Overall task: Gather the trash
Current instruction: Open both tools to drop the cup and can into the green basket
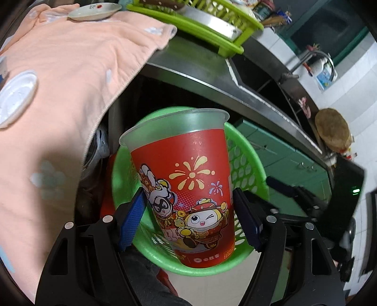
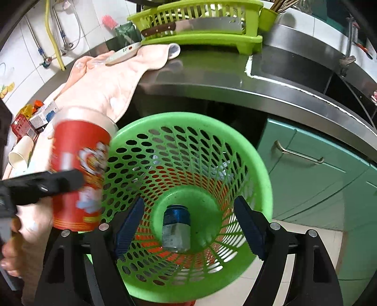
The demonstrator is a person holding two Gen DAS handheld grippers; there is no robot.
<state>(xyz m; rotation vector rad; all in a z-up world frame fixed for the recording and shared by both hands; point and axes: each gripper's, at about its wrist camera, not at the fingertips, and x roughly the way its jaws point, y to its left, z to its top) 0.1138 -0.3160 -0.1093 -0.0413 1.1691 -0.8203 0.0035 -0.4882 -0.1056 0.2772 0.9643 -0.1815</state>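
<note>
My left gripper [image 1: 188,219] is shut on a red plastic cup [image 1: 188,183] with cartoon prints and holds it over the green perforated trash basket [image 1: 245,164]. In the right wrist view the cup [image 2: 77,174] is blurred at the basket's [image 2: 188,150] left rim, with the left gripper's black finger across it. A blue and silver can [image 2: 176,228] lies on the basket's bottom. My right gripper [image 2: 188,228] is open and empty above the basket's mouth.
A pink towel [image 1: 59,94] covers the steel counter [image 2: 223,77], with a clear lid [image 1: 16,96], a plate [image 1: 94,10], a paper cup [image 2: 21,153] and small boxes [image 2: 33,120] on it. A lime dish rack [image 2: 200,26], a sink [image 2: 294,68] and teal cabinets [image 2: 318,169] surround the basket.
</note>
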